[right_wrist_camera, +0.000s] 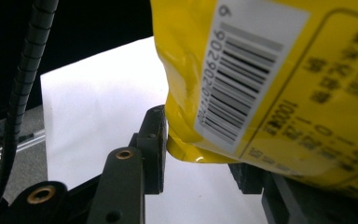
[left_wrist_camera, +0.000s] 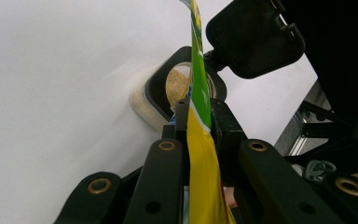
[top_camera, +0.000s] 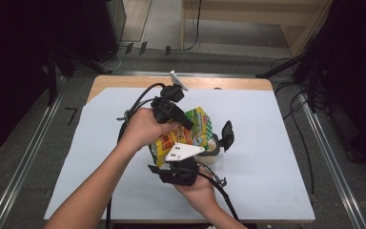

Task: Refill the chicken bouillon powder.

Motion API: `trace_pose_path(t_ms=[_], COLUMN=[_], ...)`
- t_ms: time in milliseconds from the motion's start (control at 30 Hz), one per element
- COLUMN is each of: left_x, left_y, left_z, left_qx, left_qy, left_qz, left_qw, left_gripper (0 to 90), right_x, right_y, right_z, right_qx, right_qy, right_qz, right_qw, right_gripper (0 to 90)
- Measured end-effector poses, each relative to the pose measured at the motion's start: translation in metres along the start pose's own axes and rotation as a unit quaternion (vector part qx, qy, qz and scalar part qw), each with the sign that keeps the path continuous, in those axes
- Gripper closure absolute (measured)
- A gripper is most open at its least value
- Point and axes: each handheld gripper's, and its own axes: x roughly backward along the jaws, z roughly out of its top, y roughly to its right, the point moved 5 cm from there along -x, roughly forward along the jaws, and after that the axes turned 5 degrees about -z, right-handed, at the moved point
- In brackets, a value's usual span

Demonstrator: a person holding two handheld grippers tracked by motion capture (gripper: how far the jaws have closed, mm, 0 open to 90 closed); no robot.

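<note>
Left tool (left_wrist_camera: 198,119) clamped tight on the bag's (left_wrist_camera: 200,154) thin edge. Left gripper view shows what the high view hides: bag mouth over the open jar (left_wrist_camera: 177,86), beige granules inside, lid (left_wrist_camera: 254,37) flipped back. Right gripper view gives the bag's barcode corner sitting between the right tool's (right_wrist_camera: 200,161) half-open jaws, one pad touching; grip uncertain. High view: bag tilted above table (top_camera: 267,143) centre, jar just right of it.

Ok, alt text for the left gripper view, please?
The left gripper clamps the edge of a yellow-green bag above an open container holding tan powder, its black hinged lid flipped back, on a white table.
</note>
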Motion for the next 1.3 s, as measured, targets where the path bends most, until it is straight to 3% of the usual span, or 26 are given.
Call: trace_pose_path(t_ms=[700,933,1167,1300], left_x=[-0.002,-0.003,-0.002,-0.001], left_y=[-0.014,-0.019,-0.017,-0.020], left_z=[-0.017,-0.022,-0.030,-0.035], left_qx=[-0.016,-0.017,-0.043,-0.040], left_qy=[0.028,0.040,0.062,0.071], left_qz=[-0.043,-0.060,-0.056,-0.062], left_qw=[0.9986,0.9973,0.9956,0.9947], left_gripper=[85.8,86.7,88.0,88.0], right_x=[-0.009,-0.011,-0.008,-0.009], right_y=[-0.002,-0.002,0.005,0.004], right_z=[-0.021,-0.025,-0.029,-0.032], right_qx=[0.052,0.050,0.037,0.040], right_qy=[-0.031,-0.042,-0.041,-0.044], right_qz=[-0.001,0.000,-0.003,-0.008], right_qw=[0.9982,0.9979,0.9985,0.9982], right_gripper=[62.7,62.3,60.7,59.8])
